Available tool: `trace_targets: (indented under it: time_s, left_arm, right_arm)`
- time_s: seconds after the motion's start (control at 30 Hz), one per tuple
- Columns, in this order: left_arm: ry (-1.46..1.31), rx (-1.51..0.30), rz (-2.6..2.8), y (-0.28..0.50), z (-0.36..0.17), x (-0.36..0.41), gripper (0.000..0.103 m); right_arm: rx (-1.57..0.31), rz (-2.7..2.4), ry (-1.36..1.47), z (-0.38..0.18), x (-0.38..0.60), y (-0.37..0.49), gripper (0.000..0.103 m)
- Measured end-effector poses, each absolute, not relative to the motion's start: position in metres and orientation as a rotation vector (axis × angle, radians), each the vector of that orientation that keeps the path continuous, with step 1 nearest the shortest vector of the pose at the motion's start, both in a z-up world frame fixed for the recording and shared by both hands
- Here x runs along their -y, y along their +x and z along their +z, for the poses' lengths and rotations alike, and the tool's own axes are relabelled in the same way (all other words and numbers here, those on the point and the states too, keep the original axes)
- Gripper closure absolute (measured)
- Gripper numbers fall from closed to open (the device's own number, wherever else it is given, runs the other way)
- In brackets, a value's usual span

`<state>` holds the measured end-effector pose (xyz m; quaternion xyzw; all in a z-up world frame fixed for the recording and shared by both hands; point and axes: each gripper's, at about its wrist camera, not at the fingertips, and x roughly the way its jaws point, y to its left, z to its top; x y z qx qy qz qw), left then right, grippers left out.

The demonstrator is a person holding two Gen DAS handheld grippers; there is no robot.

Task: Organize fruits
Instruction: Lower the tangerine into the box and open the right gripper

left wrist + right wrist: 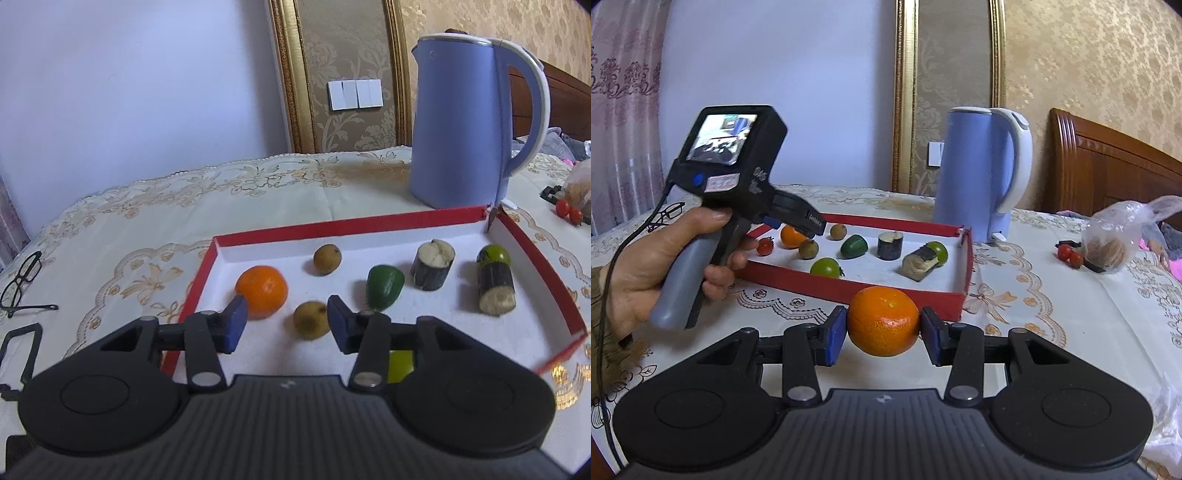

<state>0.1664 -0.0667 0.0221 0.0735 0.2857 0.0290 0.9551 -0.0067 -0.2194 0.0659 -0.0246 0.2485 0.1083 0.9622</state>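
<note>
Table [258, 206] under a cream cloth, one. Kettle [458, 129], blue, one, upright just behind the far right corner of the tray. Tray [332, 223], red-rimmed with a white floor, one, near the middle of the table.

Grippers, two. Left gripper [287, 323] in a hand [646, 266], low over the tray's left end, pads parted to a middling gap and pressing on nothing; a brown fruit on the tray floor in line with that gap, close by the right pad. Right gripper [882, 332] just short of the tray's near wall, blue pads clamped on either side of an orange [883, 320], clear of the cloth.

Bag [1115, 240], clear plastic, one, well to the right of the tray.

Oranges, two in all: the held one, plus a second [262, 291] inside the tray at its left end.

Cane pieces, two, dark-skinned, both in the tray's right half: one upright [432, 264], one on its side [496, 288].

Green fruit, three in the tray: a pointed one [385, 286] mid-tray, a round one [495, 254] touching the far end of the lying cane, another round one [824, 266] by the near wall.

Brown fruits, two: far one [327, 259], near one [312, 319].

Red tomatoes, three: one [764, 246] at the tray's left end, two [1070, 255] beside the bag.

Glasses [22, 280], one pair, on the cloth far left.
</note>
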Motion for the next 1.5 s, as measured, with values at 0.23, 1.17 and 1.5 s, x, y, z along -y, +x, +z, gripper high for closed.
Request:
trace_targets:
  time_s: [0.23,1.17,1.5]
  left_arm:
    - [0.09,-0.558,0.057,0.136,0.024,0.045,0.043]
    - [-0.023,-0.517,0.101,0.117,0.009,-0.003,0.002]
    - [-0.011,-0.52,0.1,0.117,0.008,-0.002,0.0]
  right_arm:
    - [-0.5,0.221,-0.063,0.07,0.213,0.008,0.06]
    - [-0.5,0.195,-0.124,0.085,0.175,0.097,0.06]
    - [-0.521,0.18,-0.065,0.08,0.174,0.126,0.06]
